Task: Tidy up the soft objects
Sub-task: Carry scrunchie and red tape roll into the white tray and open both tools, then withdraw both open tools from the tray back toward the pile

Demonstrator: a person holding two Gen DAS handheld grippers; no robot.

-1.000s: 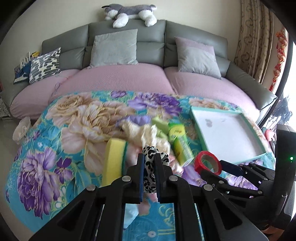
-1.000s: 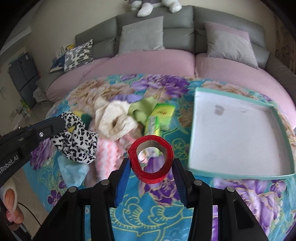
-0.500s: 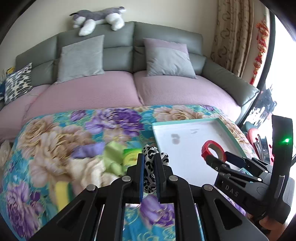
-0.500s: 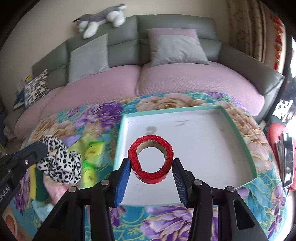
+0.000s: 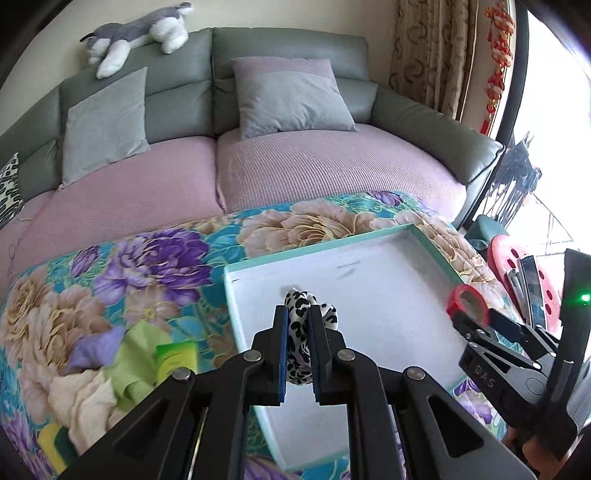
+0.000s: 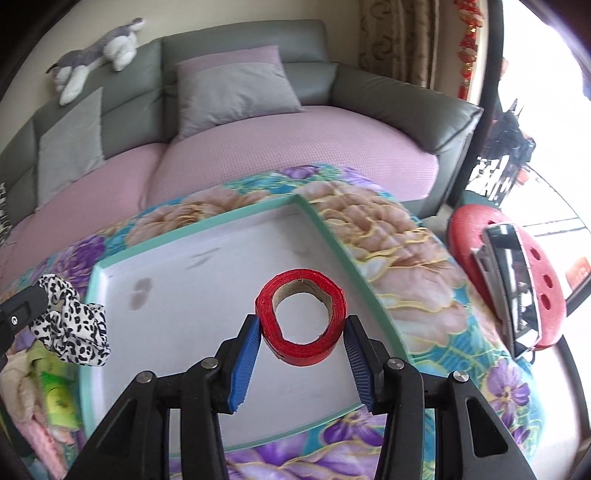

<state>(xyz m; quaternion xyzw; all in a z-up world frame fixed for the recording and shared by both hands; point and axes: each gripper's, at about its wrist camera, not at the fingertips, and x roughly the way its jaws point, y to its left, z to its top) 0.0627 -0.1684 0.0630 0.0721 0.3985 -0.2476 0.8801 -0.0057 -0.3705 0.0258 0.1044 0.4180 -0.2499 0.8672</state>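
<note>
Viewing from the left wrist: the left tongs (image 5: 298,325) are nearly fully closed, clamping a black-and-white leopard-print scrunchie (image 5: 308,314) between the blue pads. The scrunchie is held above the near left part of the white tray (image 5: 388,295), which has a teal rim and lies on the floral cloth (image 5: 147,266) covering the worktop. At right, the right tongs (image 5: 476,317) carry a red tape roll (image 5: 466,300) over the tray's right edge. A loose pile lies left of the tray: a green cloth (image 5: 133,365), a green packet (image 5: 175,360), a cream cloth (image 5: 85,402) and a yellow sponge (image 5: 50,443). A grey sofa (image 5: 288,55) with pink seat covers stands behind; a plush dog (image 5: 136,31) lies on its backrest.

Viewing from the right wrist: the right tongs (image 6: 301,341) stand partly open, both blue pads pressing the sides of the red tape roll (image 6: 301,321), which is squeezed slightly oval. The roll hangs above the tray (image 6: 221,280) interior. The scrunchie (image 6: 72,325) hangs from the left tongs (image 6: 22,310) at the tray's left rim. A red perforated stool (image 6: 532,254) stands right of the worktop.
</note>
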